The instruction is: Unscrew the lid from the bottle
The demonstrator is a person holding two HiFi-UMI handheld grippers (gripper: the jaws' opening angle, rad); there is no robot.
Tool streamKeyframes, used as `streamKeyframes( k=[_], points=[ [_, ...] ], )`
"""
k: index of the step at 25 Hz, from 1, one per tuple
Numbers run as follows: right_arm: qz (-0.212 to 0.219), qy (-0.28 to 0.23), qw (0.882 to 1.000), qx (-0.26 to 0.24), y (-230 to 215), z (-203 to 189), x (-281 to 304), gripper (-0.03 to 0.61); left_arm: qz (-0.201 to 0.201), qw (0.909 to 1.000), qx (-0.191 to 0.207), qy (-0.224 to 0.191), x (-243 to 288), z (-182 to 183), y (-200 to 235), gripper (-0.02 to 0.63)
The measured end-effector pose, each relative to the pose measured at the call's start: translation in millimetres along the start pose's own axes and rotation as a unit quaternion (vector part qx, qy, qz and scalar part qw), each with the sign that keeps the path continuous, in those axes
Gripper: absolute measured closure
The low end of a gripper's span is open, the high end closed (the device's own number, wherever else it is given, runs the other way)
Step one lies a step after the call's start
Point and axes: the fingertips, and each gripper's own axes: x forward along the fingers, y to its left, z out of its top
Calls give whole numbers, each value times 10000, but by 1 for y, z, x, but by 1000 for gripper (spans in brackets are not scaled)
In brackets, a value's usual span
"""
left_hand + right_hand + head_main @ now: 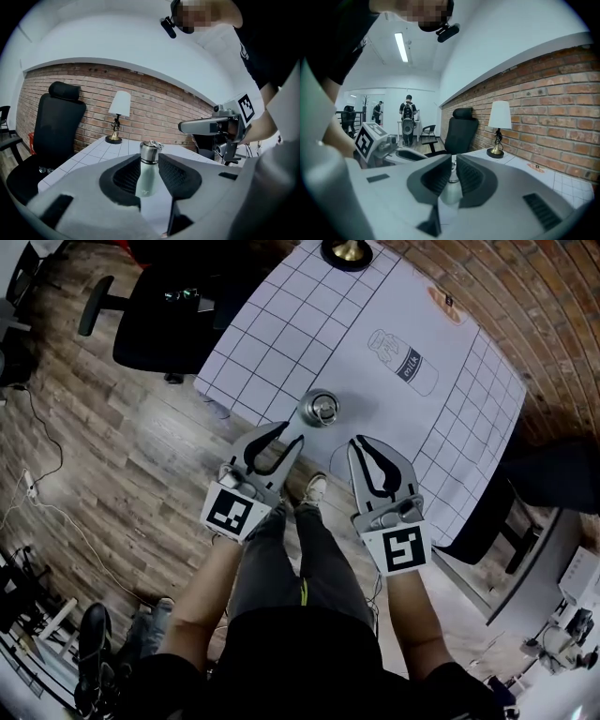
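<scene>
The bottle (146,180) stands upright on the table (281,329), close to the edge nearest the person; its body is pale green and its metal lid (322,409) is on. The left gripper (289,435) sits just short of the bottle on the person's side, a little to the bottle's left, and points at it; its jaws stand a small way apart; in the left gripper view the bottle's neck shows through the gap, beyond the tips, and no pad presses on it; this gripper holds nothing. The right gripper (364,442) lies near the bottle on its right, also on the person's side, and does not touch it; its jaws are drawn all but together, with only a sliver between them and nothing gripped there; in the right gripper view the bottle shows blurred behind that sliver. Well beyond the bottle, at the far end of the table, stands a lamp (119,115) with a white shade and a brass foot; a milk bottle drawing (405,362) lies flat on the table beyond the bottle and to its right; a black office chair (155,306) stands off the table, well apart from the bottle on its left.
</scene>
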Motion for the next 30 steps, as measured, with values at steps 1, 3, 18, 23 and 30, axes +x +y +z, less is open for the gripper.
streamKeyframes(
  k=[1,3,18,23,30],
  points=[
    [46,-5,10000,-16,1,-2,2,549,-48,10000,56,-27,4,-5,0,500],
    [135,-27,9999,-39,3,-6,8,537,-175,9996,235,-57,13,-14,1,458],
    [528,-15,9986,-77,3,-32,38,372,-485,9984,265,111,58,-36,7,288],
    [640,-41,9979,-64,3,-38,51,342,-573,9976,368,96,67,-37,5,276],
    [751,-96,9971,44,7,-46,68,319,-566,9973,467,60,78,-39,6,273]
  ],
)
